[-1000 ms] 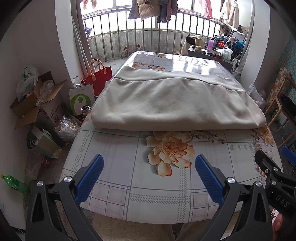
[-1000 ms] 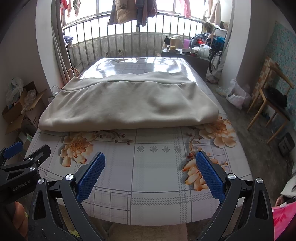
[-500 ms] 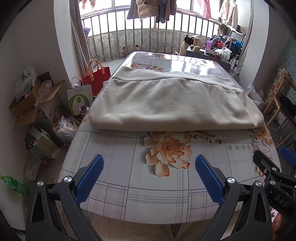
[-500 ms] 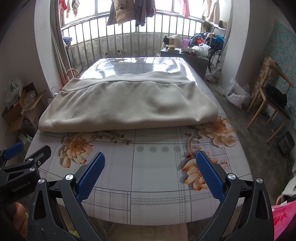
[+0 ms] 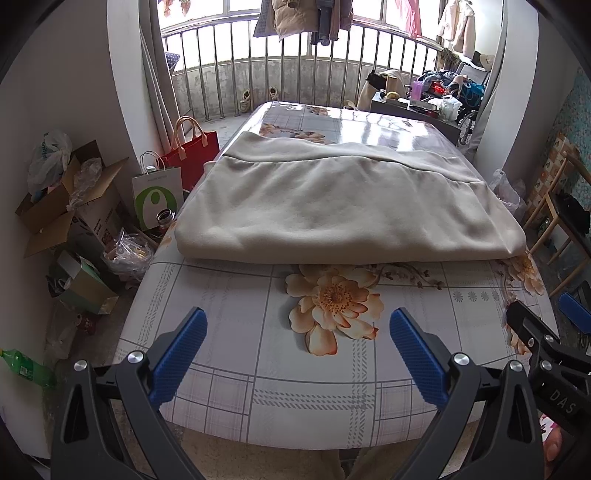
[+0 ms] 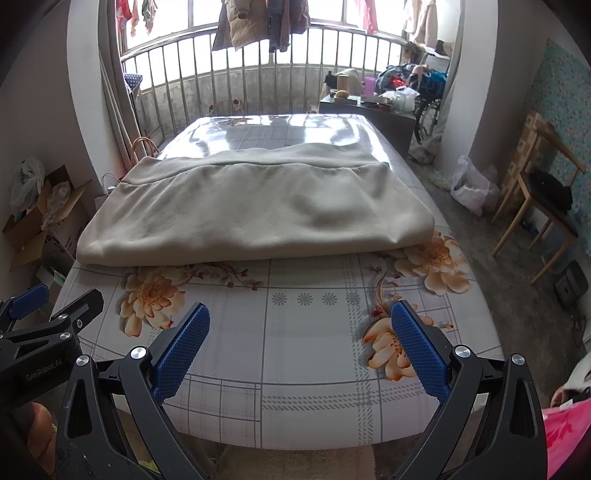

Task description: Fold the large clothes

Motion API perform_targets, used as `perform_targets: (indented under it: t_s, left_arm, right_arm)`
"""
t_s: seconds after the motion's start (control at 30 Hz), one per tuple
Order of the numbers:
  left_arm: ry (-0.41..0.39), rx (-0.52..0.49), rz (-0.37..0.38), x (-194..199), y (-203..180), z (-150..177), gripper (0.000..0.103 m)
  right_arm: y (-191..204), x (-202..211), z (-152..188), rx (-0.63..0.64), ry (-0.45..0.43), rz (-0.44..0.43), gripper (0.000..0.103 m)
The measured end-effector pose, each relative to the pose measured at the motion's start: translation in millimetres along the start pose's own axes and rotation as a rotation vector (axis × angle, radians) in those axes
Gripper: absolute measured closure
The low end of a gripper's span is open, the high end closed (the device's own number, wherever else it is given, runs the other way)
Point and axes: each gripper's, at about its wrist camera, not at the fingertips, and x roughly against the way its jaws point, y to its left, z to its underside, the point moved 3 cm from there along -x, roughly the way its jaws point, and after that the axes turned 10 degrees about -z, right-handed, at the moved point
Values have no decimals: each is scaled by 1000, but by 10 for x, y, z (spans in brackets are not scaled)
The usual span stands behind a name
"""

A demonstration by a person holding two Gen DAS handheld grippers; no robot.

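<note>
A large beige garment [image 5: 343, 206] [image 6: 258, 210] lies folded flat across the middle of the table, its folded edge toward me. My left gripper [image 5: 297, 321] hangs open above the table's near edge, well short of the cloth, with nothing between its blue pads. My right gripper [image 6: 301, 314] is likewise open and empty over the near edge. Each view catches the other gripper at its side: the right one [image 5: 546, 332] and the left one [image 6: 48, 314].
The table [image 5: 258, 387] [image 6: 314, 369] wears a glossy floral cloth. Boxes, paper bags [image 5: 159, 195] and bottles crowd the floor at left. A wooden chair [image 6: 535, 214] stands at right. Behind are a railing with hanging clothes [image 5: 295, 22] and a cluttered cabinet [image 6: 369, 107].
Both grippers have drifted back slightly, so the table sits a touch farther in each view. The garment has not moved and the fingers remain spread.
</note>
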Motion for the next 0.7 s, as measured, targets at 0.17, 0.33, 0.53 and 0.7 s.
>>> perform_targets:
  t_s: [0.17, 0.33, 0.53, 0.7]
  left_arm:
    - [3, -1, 4, -4, -7, -7, 6]
    - [4, -4, 5, -12, -29, -27, 6]
    - [4, -6, 2, -17, -34, -39, 6]
    - [2, -3, 2, -14, -35, -45, 6]
  right_arm:
    - [8, -25, -3, -3, 6, -2, 8]
    - [0, -27, -7, -4, 6, -2, 8]
    - [0, -40, -6, -7, 8, -2, 8]
    - [-2, -51, -6, -11, 4, -6, 8]
